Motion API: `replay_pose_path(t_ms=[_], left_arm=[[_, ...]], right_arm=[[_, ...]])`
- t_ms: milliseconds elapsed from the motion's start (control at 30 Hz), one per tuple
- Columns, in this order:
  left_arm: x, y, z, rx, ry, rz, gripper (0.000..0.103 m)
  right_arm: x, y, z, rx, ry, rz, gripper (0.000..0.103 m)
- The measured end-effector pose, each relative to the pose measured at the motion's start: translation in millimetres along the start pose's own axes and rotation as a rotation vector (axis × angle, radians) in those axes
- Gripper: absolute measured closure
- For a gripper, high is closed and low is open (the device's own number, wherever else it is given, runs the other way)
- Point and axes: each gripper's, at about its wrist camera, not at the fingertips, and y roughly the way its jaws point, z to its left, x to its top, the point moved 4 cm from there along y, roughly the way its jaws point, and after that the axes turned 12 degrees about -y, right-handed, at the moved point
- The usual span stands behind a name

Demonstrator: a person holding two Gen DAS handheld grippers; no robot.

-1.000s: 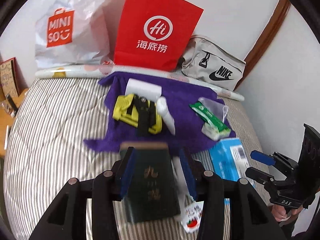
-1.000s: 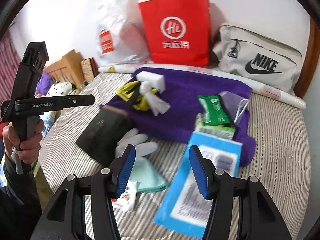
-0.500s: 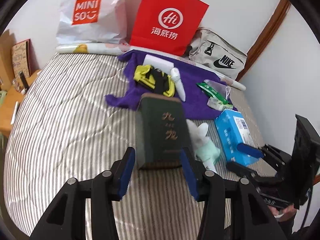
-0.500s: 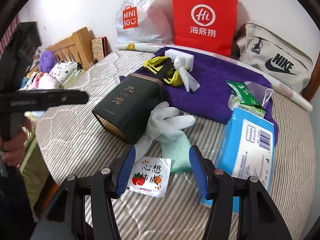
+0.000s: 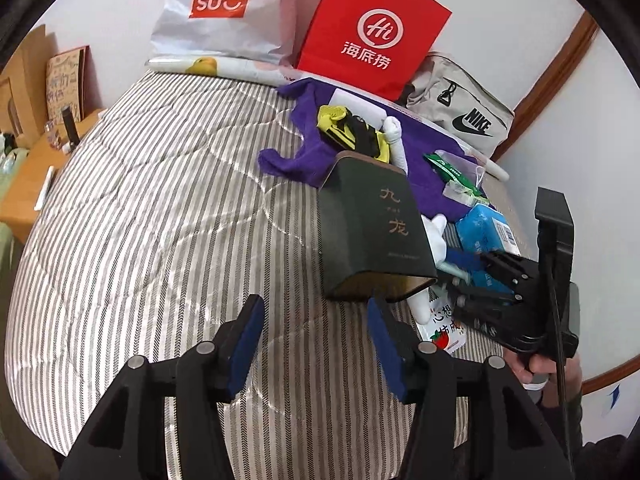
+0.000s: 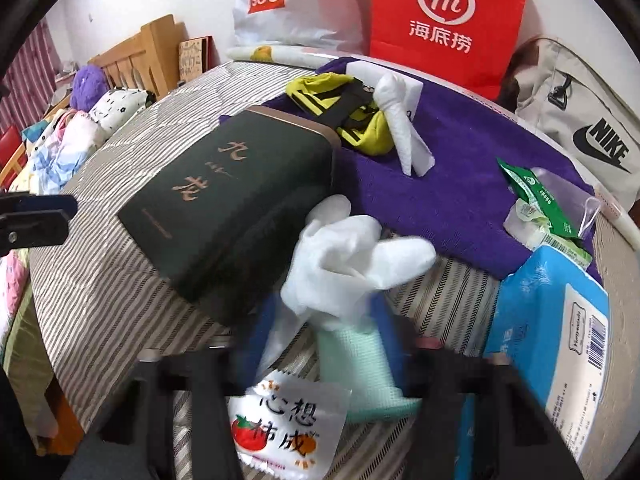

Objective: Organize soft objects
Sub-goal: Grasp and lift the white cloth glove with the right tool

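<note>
A dark green box [image 5: 372, 236] with gold characters lies on the striped bed; it also shows in the right wrist view [image 6: 228, 204]. My left gripper [image 5: 314, 334] is open and empty just in front of the box. My right gripper [image 6: 320, 344] is blurred and straddles a white and mint glove [image 6: 344, 264] beside the box; its jaws stand apart around the cuff. A small tomato sachet [image 6: 284, 424] lies under it. On a purple towel [image 6: 460, 160] lie a yellow-black cloth [image 6: 352, 116] and a rolled white cloth [image 6: 400, 120].
A blue tissue pack [image 6: 560, 340] and green packets [image 6: 540, 208] lie at the right. A red paper bag [image 5: 372, 28], a Miniso bag [image 5: 216, 8] and a Nike bag [image 5: 460, 116] stand against the wall. A wooden bedside [image 5: 36, 184] is at the left.
My left gripper has let go of the green box and pulled back from it. My right gripper has moved forward and down over the white glove.
</note>
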Motion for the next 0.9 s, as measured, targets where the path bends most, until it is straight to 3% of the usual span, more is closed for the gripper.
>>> replay_pose_path(t_ms=[33,100,567,900], left_arm=[[0,0,0,0.000,-0.002,0.003,0.051],[-2,0,-3,0.000,0.008,0.002,0.051],[-31,14,-36,-0.001,0.078,0.057,0.051],[-67,34,-72,-0.021,0.152,0.116,0.047]], right_arm=[[-1,1,-1,0.017,0.005,0.000,0.092],[0,-4,-2,0.016,0.001,-0.022,0.093],[0,-99,-35,0.002,0.161,-0.273,0.094],[-44,-158,-34,-0.036,0.184,-0.291,0.094]])
